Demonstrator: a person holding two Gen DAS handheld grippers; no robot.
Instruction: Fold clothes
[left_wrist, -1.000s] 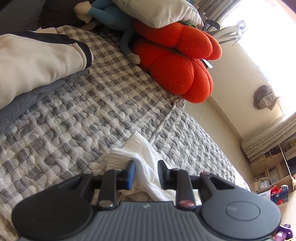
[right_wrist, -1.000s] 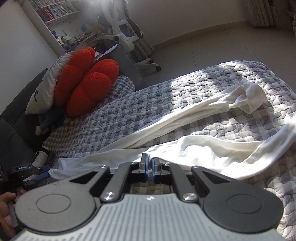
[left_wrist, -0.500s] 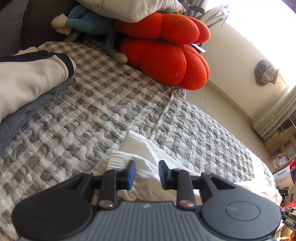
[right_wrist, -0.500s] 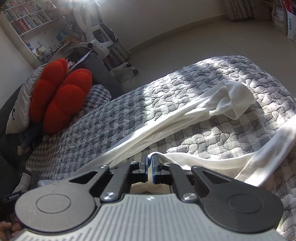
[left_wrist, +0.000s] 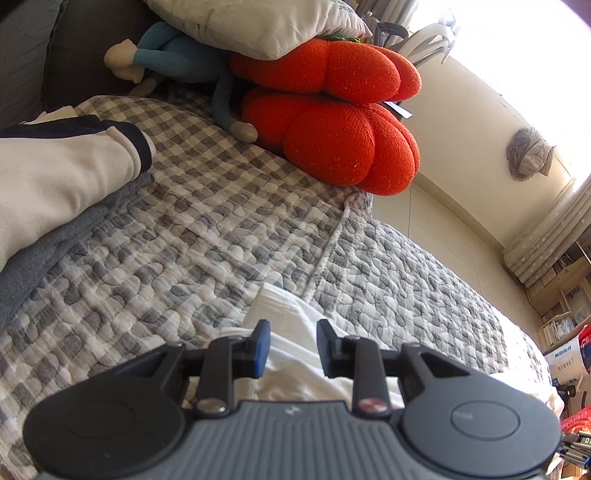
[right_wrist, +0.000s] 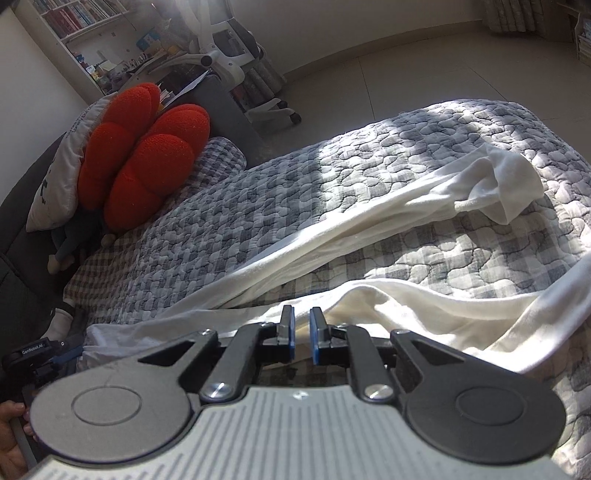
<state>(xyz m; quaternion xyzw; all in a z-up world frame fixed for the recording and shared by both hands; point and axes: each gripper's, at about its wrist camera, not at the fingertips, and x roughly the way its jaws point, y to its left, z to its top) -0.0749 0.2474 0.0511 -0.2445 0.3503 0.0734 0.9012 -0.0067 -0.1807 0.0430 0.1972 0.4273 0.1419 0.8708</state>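
- A grey-and-white checked quilt (right_wrist: 369, 177) covers the bed, and a long white garment (right_wrist: 388, 221) lies stretched across it in two bands, one running to a loose end in the sunlit far corner, the other bunched in folds just ahead of the right gripper (right_wrist: 301, 332).
- At the head of the bed, well apart from the garment, two red pumpkin-shaped cushions (left_wrist: 332, 125) are stacked under a pale pillow (left_wrist: 258, 26), with a blue-limbed plush doll (left_wrist: 173, 62) wedged beside them.
- A cream garment with dark trim (left_wrist: 62, 166) lies on a grey cloth (left_wrist: 48, 243) at the left edge of the left wrist view, near but clear of the work.
- Beyond the bed stand a white office chair (right_wrist: 229, 62) and a bookshelf (right_wrist: 77, 18).
- The left gripper (left_wrist: 291, 345) is partly spread, its jaws straddling a ridge of the white garment's end; whether the pads press the cloth I cannot tell.
- The right gripper's jaws have just been parting and now stand a narrow slit apart, released; cloth lies right behind the tips, none visibly pinched.
- The left gripper also shows at the lower left edge of the right wrist view, cut off, with a person's fingers (right_wrist: 11, 435) at the corner.
- Each gripper's body hides the garment directly beneath it.
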